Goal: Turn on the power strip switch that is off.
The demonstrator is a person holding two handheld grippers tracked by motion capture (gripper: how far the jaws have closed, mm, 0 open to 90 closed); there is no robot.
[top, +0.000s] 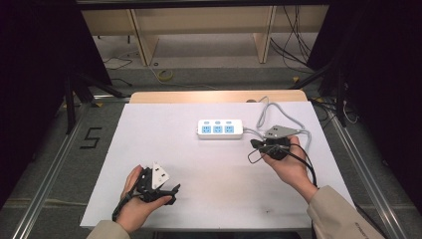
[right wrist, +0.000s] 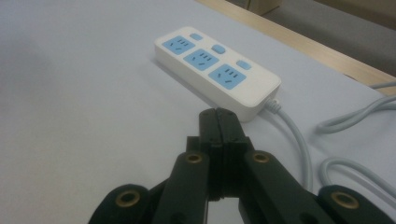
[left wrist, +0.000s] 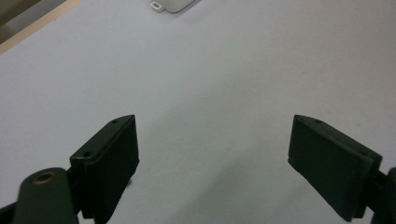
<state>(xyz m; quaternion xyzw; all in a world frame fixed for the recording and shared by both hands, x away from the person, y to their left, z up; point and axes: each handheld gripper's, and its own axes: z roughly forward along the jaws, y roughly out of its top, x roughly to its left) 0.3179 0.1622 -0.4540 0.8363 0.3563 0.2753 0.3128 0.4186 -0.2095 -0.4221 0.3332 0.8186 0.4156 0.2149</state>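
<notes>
The right gripper [right wrist: 218,114] has its jaws pressed together with nothing between them, tips aimed at the near end of the power strip [right wrist: 217,70], the end where the grey cord [right wrist: 299,140] leaves it. In the right gripper view the tips sit just short of that end, near but apart as far as can be judged. The strip lies flat on the white table [top: 209,169], sockets up, toward the far side and right of centre. Judgement: the step in hand is an approach with closed jaws to press one of the three blue switches [right wrist: 217,47] or nudge the strip; which cannot be settled. To do it well, the tips should come down squarely on the chosen switch, clear of the cord, with light pressure so the strip does not slide. The left gripper [left wrist: 212,163] hovers low over bare table at the near left, jaws spread wide and empty, well apart from the strip.
</notes>
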